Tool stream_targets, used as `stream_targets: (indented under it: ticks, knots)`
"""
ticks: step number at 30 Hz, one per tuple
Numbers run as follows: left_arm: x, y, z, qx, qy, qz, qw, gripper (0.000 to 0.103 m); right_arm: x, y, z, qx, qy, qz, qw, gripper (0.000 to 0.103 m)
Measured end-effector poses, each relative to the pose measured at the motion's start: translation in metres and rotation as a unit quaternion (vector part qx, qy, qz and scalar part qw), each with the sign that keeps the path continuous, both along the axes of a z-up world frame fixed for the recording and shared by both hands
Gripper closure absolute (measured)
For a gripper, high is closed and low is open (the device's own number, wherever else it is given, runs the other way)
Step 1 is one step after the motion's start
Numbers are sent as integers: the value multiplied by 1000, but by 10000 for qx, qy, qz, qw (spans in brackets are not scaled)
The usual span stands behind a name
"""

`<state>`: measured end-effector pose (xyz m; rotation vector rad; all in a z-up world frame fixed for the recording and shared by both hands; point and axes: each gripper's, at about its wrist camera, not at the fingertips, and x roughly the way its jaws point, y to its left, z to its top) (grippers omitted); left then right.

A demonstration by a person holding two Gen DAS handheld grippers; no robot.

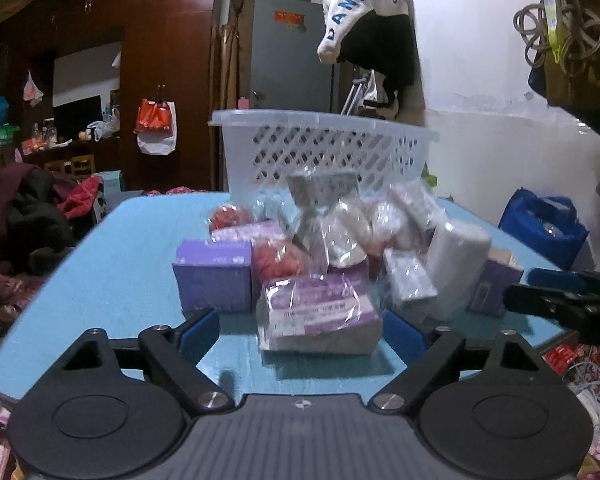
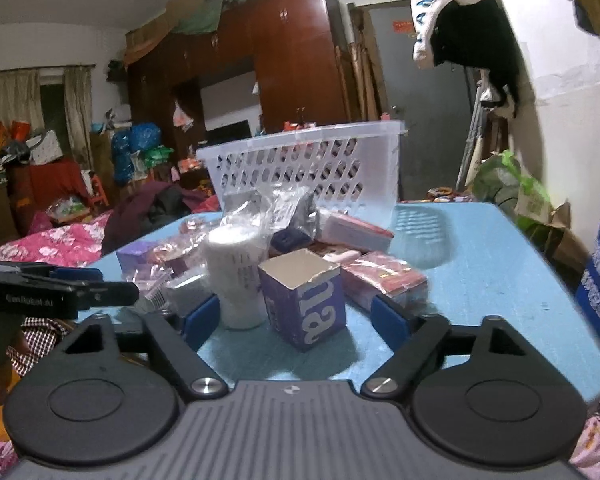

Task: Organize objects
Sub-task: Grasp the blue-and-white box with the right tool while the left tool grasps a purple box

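light-blue tabletop (image 1: 112, 264), cluttered bedroom w/ dark wood wardrobe (image 2: 292, 52). white perforated plastic basket (image 1: 324, 148) at back; crinkly wrapped packs (image 1: 320, 312), purple carton (image 2: 304, 300) piled in front. left gripper (image 1: 302, 330), right gripper (image 2: 296, 316) both agape, gripping nothing.

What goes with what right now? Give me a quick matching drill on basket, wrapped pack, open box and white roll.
Things:
1. basket
2. wrapped pack
3. open box
4. white roll

States:
A. between the left gripper's open pads
B. behind the pile, perforated walls
C. top flaps torn open, purple
D. upright beside the box, by the right gripper's left pad

Pairs: 1-B, 2-A, 3-C, 4-D
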<state>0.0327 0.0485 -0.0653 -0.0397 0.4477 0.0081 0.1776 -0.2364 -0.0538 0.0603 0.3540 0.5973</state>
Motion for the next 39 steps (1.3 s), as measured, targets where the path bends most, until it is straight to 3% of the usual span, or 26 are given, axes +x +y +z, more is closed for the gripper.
stream_targets:
  ticks: [5,23,26,27,35,39]
  knots:
    - [6,1,-6,-119,49,-161,9998,24,9,5,-8,-183,143,190,9995,33]
    - [13,-20,-16,213,-284,-332,9988,22,13,16,-9,-487,-79,186,9986,31]
    - [17,-23,-19,282,-302,-380,9984,20,12,17,-9,-502,-117,163,9985,42]
    - [18,-23,-20,285,-301,-385,9984,21,11,15,-8,-494,-113,167,9986,58]
    - [3,-10,-18,33,-663,-354,9972,28,3,8,-4,-342,-145,121,9992,60]
    - [-2,-5,-11,84,-743,-322,9967,28,-1,5,-1,-304,-202,106,9993,60]
